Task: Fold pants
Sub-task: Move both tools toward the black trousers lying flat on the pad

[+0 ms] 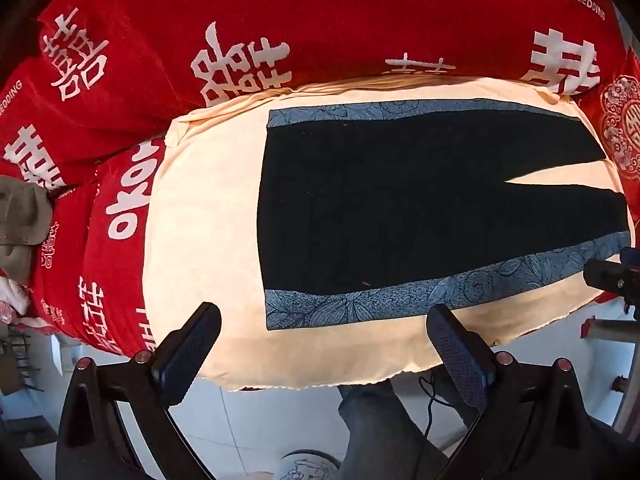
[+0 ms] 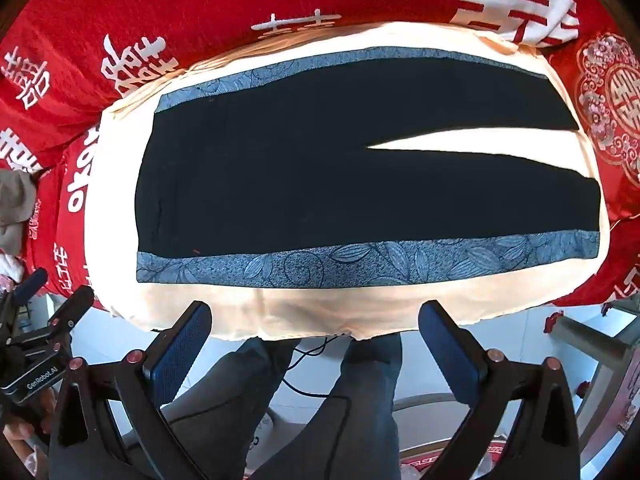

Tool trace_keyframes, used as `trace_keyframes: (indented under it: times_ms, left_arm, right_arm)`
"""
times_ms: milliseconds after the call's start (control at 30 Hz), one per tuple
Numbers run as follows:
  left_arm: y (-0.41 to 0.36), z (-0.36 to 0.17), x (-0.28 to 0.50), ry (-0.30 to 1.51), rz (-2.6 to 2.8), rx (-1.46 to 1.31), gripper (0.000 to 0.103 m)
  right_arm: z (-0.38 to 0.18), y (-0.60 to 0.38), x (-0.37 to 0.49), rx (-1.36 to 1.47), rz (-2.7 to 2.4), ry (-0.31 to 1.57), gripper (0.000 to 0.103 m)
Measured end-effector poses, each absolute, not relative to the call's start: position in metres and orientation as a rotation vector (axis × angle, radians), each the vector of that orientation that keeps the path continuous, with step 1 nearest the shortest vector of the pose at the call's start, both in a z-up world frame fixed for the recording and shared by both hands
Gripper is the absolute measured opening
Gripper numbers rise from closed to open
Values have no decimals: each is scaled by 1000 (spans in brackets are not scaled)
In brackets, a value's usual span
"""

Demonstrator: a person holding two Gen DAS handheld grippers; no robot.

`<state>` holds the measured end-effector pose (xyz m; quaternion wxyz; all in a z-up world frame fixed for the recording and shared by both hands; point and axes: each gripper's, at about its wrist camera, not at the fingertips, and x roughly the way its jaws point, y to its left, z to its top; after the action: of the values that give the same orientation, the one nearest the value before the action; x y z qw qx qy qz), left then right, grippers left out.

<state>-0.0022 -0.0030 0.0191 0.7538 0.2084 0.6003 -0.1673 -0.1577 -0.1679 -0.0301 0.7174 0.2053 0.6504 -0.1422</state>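
With both grippers' jaws hanging wide open and empty at six o'clock, the flat pants (image 2: 320, 176) are risking bunching if one layer gets pinched.

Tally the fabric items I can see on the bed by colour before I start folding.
Black pants with blue patterned side bands: 1
Cream cloth under them: 1
Red printed bedding: 1
Red embroidered cushion: 1
Total: 4
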Motion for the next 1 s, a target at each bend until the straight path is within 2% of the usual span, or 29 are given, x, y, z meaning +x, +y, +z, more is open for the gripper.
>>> trace_keyframes:
  times_ms: [1000]
  left_arm:
    - [-26,28,-1,1242,-372,519,103]
  right_arm:
    - [-22,-174,-155,420,-348,1447,103]
